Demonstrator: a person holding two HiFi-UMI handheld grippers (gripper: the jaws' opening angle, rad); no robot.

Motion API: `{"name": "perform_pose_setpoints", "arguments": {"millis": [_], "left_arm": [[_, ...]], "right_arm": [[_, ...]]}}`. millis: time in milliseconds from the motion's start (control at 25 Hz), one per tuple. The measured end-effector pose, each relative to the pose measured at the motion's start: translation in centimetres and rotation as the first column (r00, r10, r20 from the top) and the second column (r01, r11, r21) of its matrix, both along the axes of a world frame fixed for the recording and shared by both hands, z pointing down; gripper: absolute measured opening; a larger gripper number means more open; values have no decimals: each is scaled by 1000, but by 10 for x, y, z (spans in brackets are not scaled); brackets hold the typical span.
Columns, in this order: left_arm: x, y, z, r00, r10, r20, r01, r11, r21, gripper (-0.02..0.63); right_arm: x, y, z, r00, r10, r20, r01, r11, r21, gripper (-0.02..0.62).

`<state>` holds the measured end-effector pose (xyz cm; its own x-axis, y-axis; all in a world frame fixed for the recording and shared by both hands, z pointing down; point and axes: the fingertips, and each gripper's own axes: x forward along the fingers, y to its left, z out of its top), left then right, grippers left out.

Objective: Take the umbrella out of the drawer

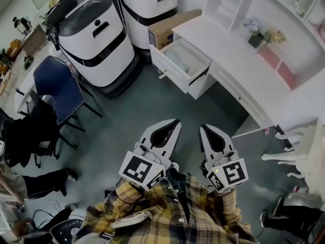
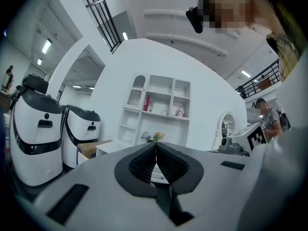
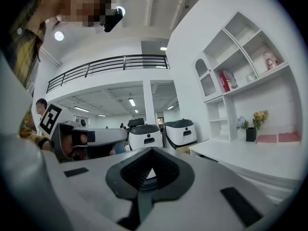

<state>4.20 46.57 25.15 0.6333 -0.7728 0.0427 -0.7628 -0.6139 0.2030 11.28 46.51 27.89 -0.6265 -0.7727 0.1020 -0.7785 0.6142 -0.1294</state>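
The white desk [image 1: 238, 60] has one drawer [image 1: 191, 78] pulled out, and a pale folded umbrella [image 1: 179, 61] lies inside it. Both grippers are held close to my body, well short of the drawer and pointing level toward it. My left gripper [image 1: 176, 121] is shut with nothing between its pads, and its closed tips [image 2: 155, 144] show in the left gripper view. Beside it, my right gripper [image 1: 202, 128] is also shut and empty, its dark pads meeting [image 3: 151, 149] in the right gripper view. Neither gripper view shows the umbrella.
Two white machines with black tops [image 1: 96, 37] [image 1: 152, 4] stand left of the desk, a cardboard box [image 1: 170, 27] between them and it. A blue chair [image 1: 58, 85] stands at left. A white chair [image 1: 299, 156] is at right. Flowers [image 1: 256, 34] sit on the desk under shelves.
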Motion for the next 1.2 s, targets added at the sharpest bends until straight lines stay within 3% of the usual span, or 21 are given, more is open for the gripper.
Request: {"name": "perform_pose_setpoints", "arguments": {"millis": [440,760,1200], "left_arm": [[-2,-71,11,1000,20,-9,-20,1000,-4,23],[-37,-164,11,999,41,-17,-41,999,-32,23],[-88,-272,20,996,80,-33,-82,995,-62,23]], "right_arm": [[-3,-68,12,1000,10,-9,-10,1000,-16,17],[-45,-158,12,1000,6,-22,-7,999,-42,17],[-83,-260,19,996,80,-50,-83,994,-68,17]]}}
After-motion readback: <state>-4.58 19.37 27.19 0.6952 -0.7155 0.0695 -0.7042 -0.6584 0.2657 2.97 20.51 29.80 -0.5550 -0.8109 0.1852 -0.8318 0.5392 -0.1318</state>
